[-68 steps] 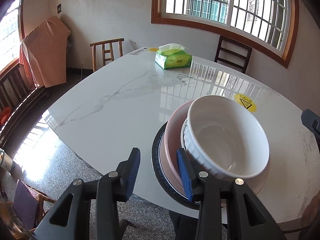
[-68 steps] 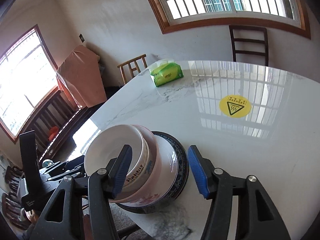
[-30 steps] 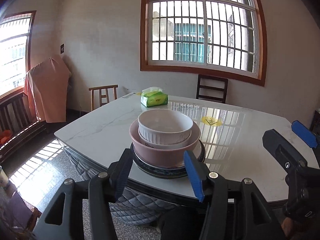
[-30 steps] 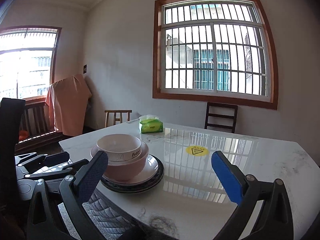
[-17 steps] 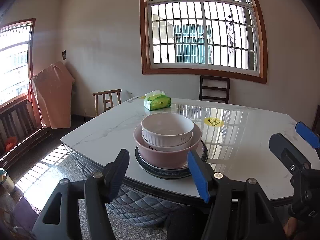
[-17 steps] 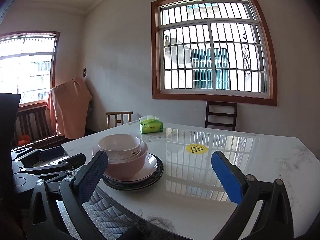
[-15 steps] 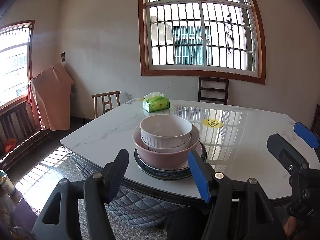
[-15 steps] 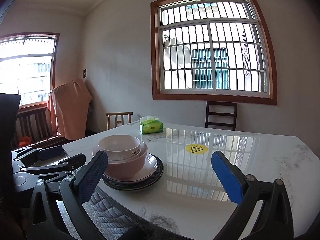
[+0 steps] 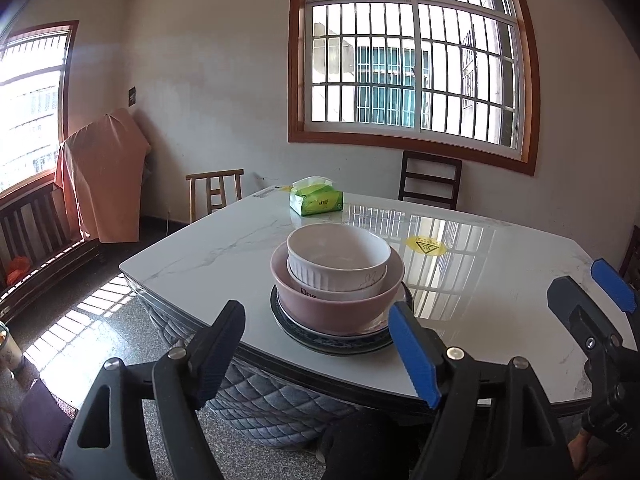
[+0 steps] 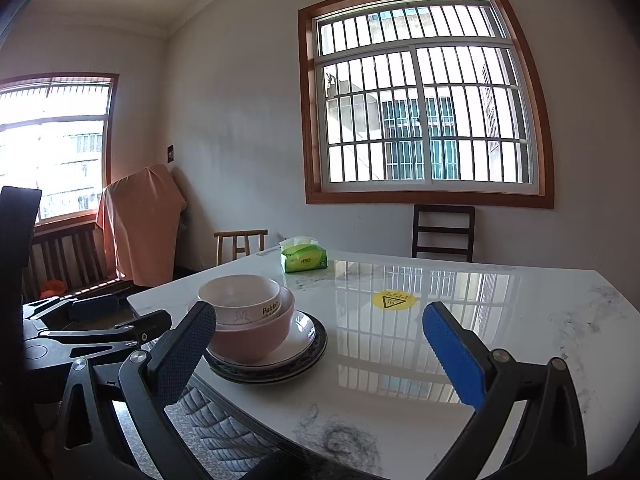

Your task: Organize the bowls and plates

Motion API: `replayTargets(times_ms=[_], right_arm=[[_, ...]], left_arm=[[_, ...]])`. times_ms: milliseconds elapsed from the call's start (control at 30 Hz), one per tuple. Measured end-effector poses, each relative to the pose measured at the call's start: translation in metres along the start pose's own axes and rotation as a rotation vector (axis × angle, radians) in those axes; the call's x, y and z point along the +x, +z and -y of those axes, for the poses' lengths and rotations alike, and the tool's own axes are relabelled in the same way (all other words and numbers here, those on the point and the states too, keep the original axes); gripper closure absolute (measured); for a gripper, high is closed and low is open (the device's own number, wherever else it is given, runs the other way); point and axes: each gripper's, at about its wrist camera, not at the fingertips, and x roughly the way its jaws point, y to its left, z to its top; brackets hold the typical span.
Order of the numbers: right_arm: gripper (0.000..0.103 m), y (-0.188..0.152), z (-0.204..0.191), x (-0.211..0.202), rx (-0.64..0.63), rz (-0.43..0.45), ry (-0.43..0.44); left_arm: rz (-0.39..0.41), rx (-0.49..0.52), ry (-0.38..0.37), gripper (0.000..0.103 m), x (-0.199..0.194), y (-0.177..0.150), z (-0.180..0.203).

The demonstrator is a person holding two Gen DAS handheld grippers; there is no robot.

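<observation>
Two bowls [image 9: 338,276] stacked on plates [image 9: 340,338] | left gripper [image 9: 320,350] opening, empty | right gripper [image 10: 320,356] wide, empty

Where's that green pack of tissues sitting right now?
The green tissue pack sits at the far edge of the marble table, beyond the stacked bowls, near the light wooden chair; the right wrist view shows it there too.

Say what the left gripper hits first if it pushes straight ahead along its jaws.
Probably the pink bowl in the stack of dishes, right between the opening, empty jaws of the left gripper. It points slightly down, so it may meet the table edge or the plates first; depth unclear.
</observation>
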Motion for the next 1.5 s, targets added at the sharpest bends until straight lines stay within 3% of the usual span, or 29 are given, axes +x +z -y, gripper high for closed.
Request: replayTargets(times_ms=[333,867,1500], right_arm=[[0.000,-0.001,-0.002,0.000,-0.009,-0.011,0.016],[0.000,-0.011,0.001,0.002,0.002,-0.040,0.028],[0.000,-0.021,0.000,0.001,0.011,-0.053,0.027]], left_arm=[[-0.046,-0.008,0.030,0.025,0.008,-0.004,-0.006],[-0.055,-0.034,0.003,0.024,0.009,-0.010,-0.014],[-0.080,0.005,0.016,0.023,0.015,-0.013,-0.008]])
